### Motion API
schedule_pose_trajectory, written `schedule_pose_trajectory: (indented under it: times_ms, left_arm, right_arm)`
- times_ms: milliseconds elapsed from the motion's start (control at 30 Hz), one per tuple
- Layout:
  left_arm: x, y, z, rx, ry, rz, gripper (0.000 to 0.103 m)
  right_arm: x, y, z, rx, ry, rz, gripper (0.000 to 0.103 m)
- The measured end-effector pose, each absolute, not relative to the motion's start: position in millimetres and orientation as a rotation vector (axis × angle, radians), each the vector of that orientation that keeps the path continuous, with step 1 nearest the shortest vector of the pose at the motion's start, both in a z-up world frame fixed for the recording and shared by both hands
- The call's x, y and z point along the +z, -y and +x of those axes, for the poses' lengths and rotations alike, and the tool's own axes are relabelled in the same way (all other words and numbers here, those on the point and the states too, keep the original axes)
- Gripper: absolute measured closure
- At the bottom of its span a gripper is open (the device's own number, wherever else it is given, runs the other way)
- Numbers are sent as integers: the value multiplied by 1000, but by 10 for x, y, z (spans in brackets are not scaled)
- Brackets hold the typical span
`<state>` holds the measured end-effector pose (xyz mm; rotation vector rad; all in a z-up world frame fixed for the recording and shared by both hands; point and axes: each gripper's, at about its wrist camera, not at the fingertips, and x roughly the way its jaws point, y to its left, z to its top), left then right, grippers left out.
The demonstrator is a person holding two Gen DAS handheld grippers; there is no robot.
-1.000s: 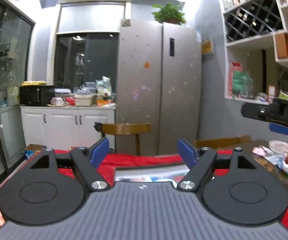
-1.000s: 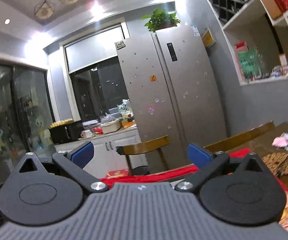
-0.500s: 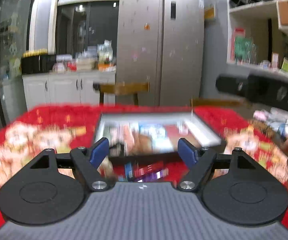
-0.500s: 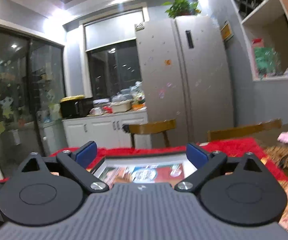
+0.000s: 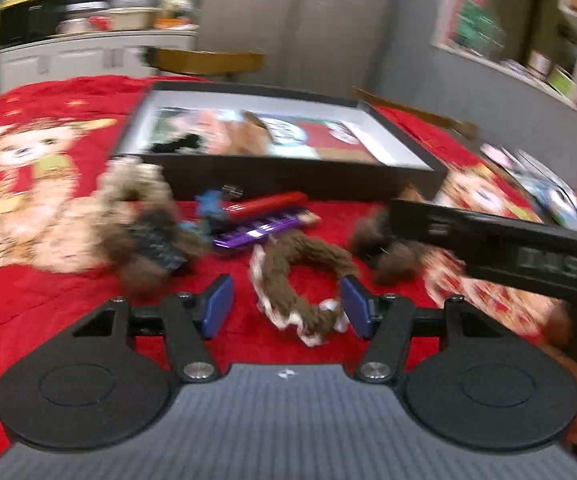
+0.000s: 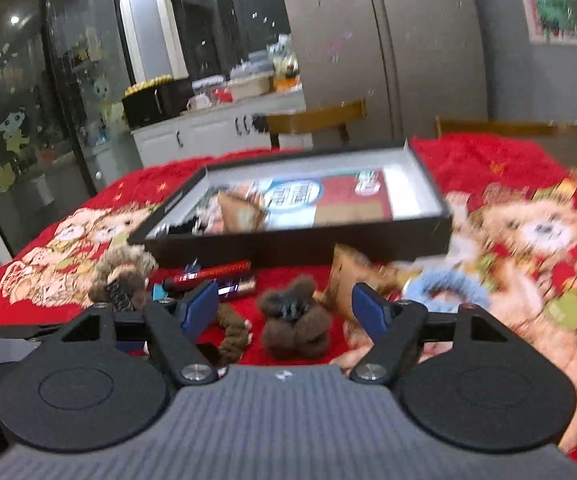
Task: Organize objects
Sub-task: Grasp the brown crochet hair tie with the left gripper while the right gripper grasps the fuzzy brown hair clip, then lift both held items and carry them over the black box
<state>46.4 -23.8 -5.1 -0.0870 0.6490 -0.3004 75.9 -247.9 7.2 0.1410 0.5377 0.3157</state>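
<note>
Your left gripper (image 5: 286, 306) and right gripper (image 6: 284, 306): fingers spread, empty. Scrunchies (image 5: 294, 276), clips, red case (image 6: 210, 272) ahead of fingers, outside box (image 6: 288, 246). Sorting barely begun.

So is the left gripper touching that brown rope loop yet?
Cannot tell. In the blurred left wrist view the brown rope loop lies between the open left gripper fingers, its end overlapping the right pad.

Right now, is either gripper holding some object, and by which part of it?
Nothing is held. The left gripper is open above the brown scrunchie, and the right gripper is open above the fluffy brown clip.
</note>
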Motion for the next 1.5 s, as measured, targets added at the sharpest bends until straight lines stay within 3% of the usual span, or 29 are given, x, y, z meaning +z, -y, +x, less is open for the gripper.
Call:
schedule_pose_trajectory:
  times_ms: [200,533,633,667,1500]
  left_arm:
    - [-97,255,440,-294,-637,-77,40]
    - [-41,258,408,-294,-595,-84,68]
    - [-31,238,381,-253,-578,-83,86]
    - [-38,239,392,-232,-587,-79,89]
    - [22,250,244,-128,-510,-26,89]
  right_arm:
    - [-113,2453,850,289,-596,148,30]
    - [-167,2514,937,271,-623,198,36]
    - [-169,2503,952,282,-625,191,57]
    - [-171,2507,951,285,-628,194,59]
    - [-126,2542,832,280,-612,269,62]
